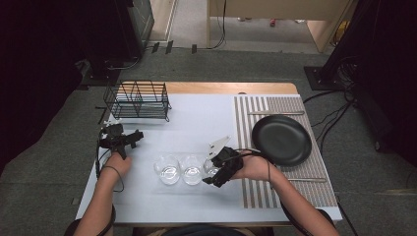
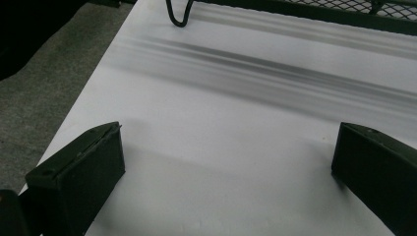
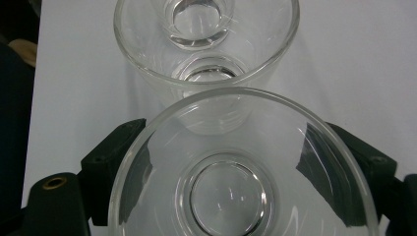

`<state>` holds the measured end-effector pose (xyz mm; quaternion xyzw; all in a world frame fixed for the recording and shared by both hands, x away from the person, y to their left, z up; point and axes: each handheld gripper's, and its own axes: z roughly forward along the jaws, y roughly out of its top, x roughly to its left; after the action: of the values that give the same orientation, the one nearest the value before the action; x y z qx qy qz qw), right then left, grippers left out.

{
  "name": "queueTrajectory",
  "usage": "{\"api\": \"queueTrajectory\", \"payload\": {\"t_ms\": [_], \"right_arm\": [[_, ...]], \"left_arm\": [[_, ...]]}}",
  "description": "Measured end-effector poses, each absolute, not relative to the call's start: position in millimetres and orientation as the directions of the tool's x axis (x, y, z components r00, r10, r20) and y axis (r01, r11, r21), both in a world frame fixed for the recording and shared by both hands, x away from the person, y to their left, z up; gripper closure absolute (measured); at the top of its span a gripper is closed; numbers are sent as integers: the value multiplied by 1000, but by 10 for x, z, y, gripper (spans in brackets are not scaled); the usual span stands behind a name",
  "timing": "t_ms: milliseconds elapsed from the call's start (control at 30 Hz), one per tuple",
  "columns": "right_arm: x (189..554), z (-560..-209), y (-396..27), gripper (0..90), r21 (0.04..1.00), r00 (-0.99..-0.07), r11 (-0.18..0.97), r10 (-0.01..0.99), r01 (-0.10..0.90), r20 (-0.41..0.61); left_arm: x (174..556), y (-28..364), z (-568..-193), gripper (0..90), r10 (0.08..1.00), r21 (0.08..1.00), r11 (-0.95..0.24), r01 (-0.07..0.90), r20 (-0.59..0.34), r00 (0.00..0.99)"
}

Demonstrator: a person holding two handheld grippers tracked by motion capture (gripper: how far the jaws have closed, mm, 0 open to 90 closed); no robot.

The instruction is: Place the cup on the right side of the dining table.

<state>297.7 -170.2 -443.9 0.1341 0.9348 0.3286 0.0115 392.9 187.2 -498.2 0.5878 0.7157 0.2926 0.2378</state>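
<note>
Three clear glasses are lined up at the near middle of the desk (image 1: 147, 206), with a gripper at each end of the row.

The right gripper (image 1: 215, 173) is set around the rightmost glass (image 3: 243, 167), one jaw seen at each side of it; whether the jaws press on the glass cannot be told. The middle glass (image 1: 192, 169) stands just beside it to the left, and the left glass (image 1: 167, 169) is next in line. The left gripper (image 1: 132, 139) is held over the bare white desk surface at the left, its jaws spread wide with nothing between them. A black wire rack (image 1: 137, 100) stands at the far left. A black plate (image 1: 281, 139) lies on a striped mat (image 1: 255, 191) at the right.
</note>
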Motion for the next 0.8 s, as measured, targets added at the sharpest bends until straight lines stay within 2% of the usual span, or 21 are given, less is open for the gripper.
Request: {"api": "queueTrajectory", "payload": {"t_ms": [800], "right_arm": [[2994,-4373,-1739,186,626,-962,739,265,249,70]], "left_arm": [[3929,1872,-4982,0,981,699,138,702,4,-196]]}}
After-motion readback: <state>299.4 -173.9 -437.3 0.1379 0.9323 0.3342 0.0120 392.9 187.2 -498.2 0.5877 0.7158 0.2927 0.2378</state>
